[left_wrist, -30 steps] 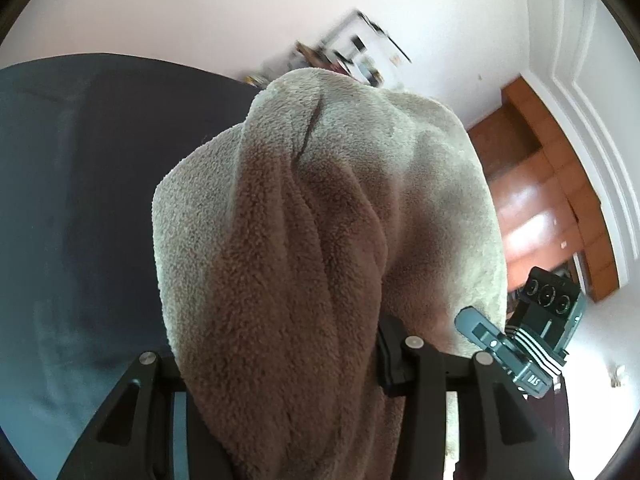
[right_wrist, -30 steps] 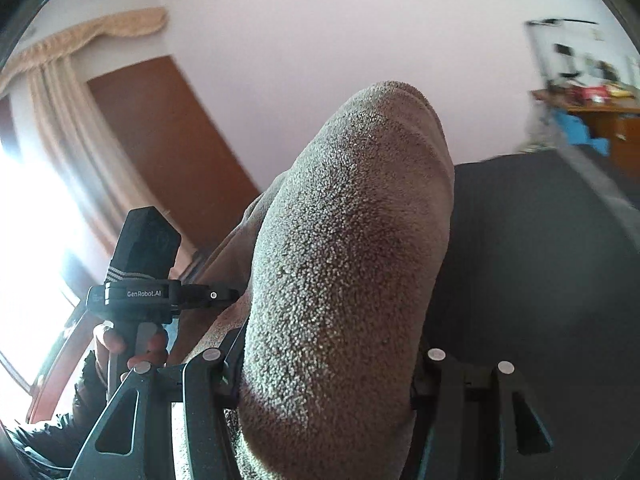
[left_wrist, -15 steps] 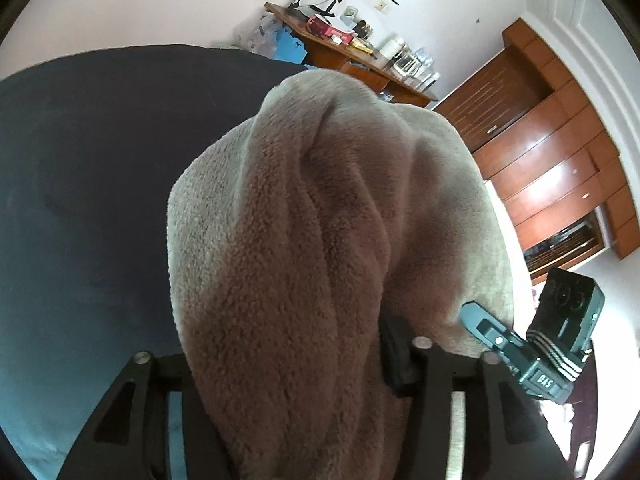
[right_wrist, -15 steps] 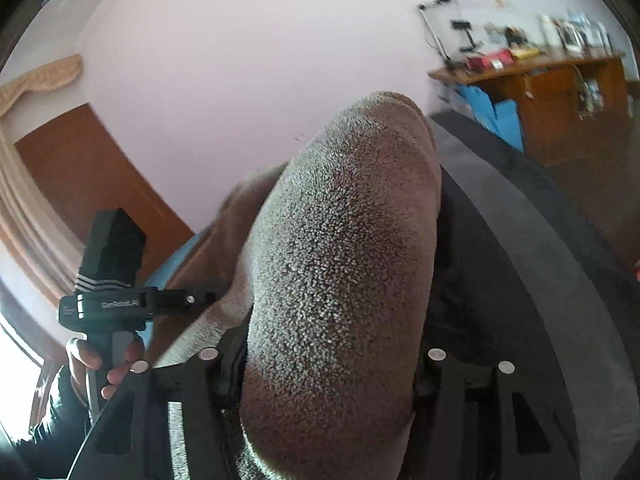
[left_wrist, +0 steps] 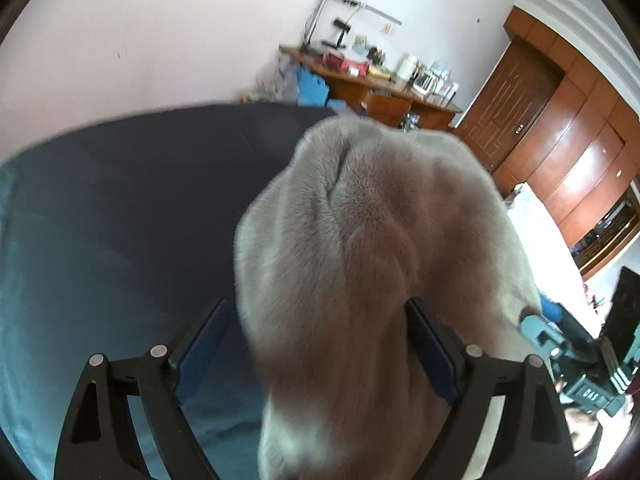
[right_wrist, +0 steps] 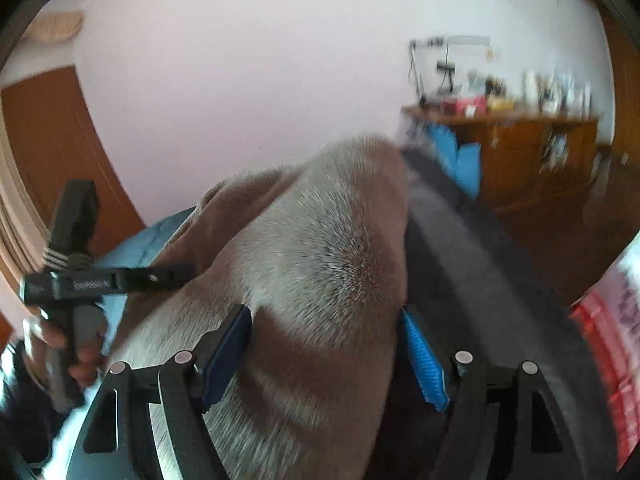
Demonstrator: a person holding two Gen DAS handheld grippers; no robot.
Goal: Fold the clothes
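Observation:
A taupe fleece garment (left_wrist: 368,240) bulges up between the fingers of my left gripper (left_wrist: 316,344). Those jaws are opening: the left pad (left_wrist: 200,344) stands apart from the cloth and the right pad only borders it. In the right wrist view the same fleece (right_wrist: 320,248) lies between the fingers of my right gripper (right_wrist: 326,356), whose jaws are opening too, and its right pad (right_wrist: 424,364) is bare. The garment hangs over a dark blue bed cover (left_wrist: 140,184). Each view shows the other gripper at its edge, the left one (right_wrist: 80,276) held by a hand (right_wrist: 60,344).
A wooden desk (left_wrist: 380,88) crowded with small things stands against the pale wall beyond the bed. Brown wardrobe doors (left_wrist: 580,168) fill the right. Teal sheet (left_wrist: 48,300) shows at the bed's near left. A blurred red and white thing (right_wrist: 604,340) sits at the right edge.
Both pairs of jaws have spread and let go of the fleece they were pinching. Both views have swung toward the desk, and the garment sits lower over the bed.

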